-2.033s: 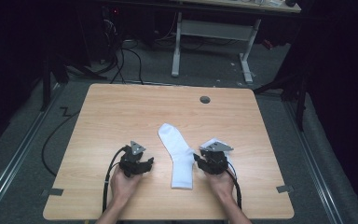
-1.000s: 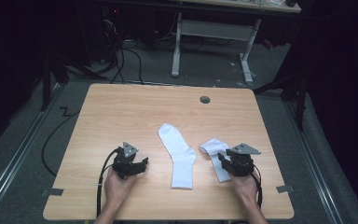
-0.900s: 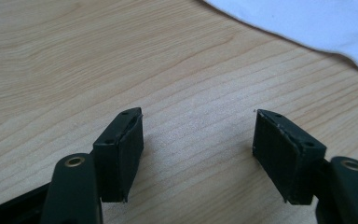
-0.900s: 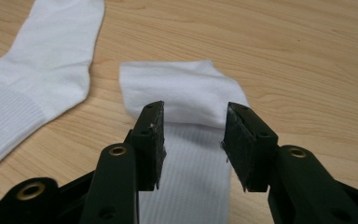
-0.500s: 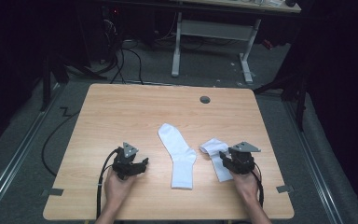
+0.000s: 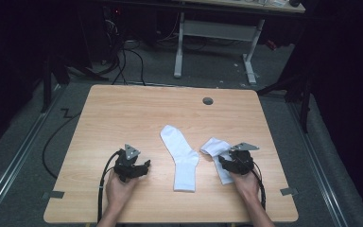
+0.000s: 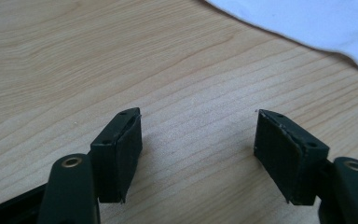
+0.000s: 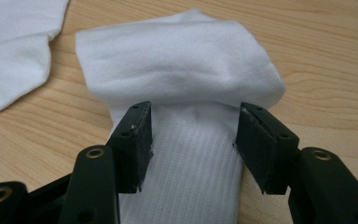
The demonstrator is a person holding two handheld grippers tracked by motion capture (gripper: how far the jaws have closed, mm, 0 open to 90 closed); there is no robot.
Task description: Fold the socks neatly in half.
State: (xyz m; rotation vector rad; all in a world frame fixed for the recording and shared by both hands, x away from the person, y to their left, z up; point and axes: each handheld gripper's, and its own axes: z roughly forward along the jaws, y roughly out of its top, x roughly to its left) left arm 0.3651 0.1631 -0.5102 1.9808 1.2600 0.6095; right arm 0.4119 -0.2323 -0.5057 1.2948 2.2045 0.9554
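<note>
On table right, right hand-held gripper (image 8: 193, 140), jaws just opening wide over folded sock (image 8: 182, 88), should clear fabric cleanly.

A dim lab or recording room. A bare wooden worktop (image 6: 123, 113) stands on grey carpet (image 6: 28, 156), with loose black cables (image 6: 123, 61) on the floor behind and a white-legged height-adjustable desk (image 6: 215, 30) beyond, surrounded by darkness.
</note>
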